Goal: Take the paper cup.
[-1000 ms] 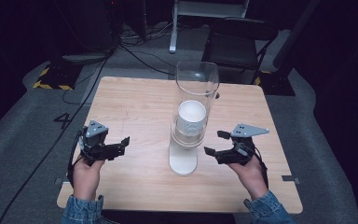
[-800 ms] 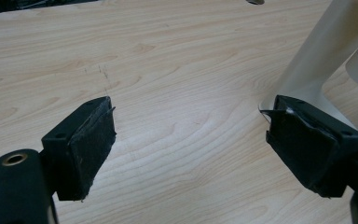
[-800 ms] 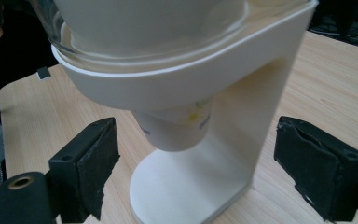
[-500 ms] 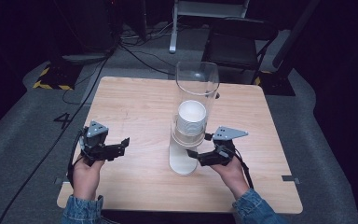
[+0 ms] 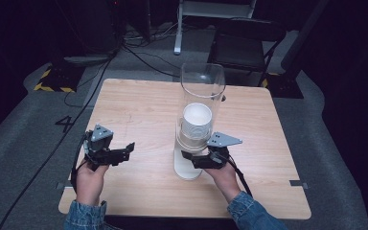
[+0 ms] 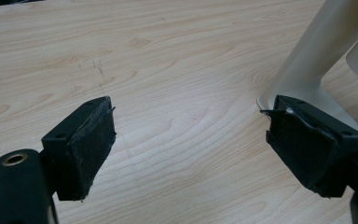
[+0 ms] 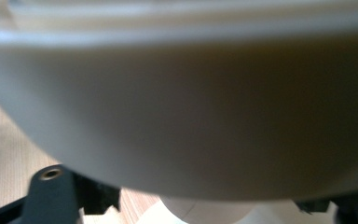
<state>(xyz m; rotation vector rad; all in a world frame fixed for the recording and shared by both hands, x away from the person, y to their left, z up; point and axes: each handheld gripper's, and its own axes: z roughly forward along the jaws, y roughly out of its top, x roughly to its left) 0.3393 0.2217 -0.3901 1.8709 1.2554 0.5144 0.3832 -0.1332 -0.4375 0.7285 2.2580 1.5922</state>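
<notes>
- Standing at the middle of the wooden surface [image 5: 139,110], slightly toward the right edge, a tall clear tube [image 5: 202,91] rises from a white stand [image 5: 188,167] whose base sits toward the near edge.
- White paper cups [image 5: 196,122] sit stacked inside the tube, their open mouth facing up.
- Your right gripper [image 5: 191,157] is at the stand just below the tube's lower end, one jaw on either side of the white stem; whether the jaws press on it I cannot tell. The right gripper view is blurred by a pale curved wall [image 7: 182,116] very close to the lens.
- Your left gripper [image 5: 124,149] hovers near the left part of the near edge, well apart from the stand, jaws spread wide and holding nothing; the left gripper view has bare wood between its pads [image 6: 91,140].
</notes>
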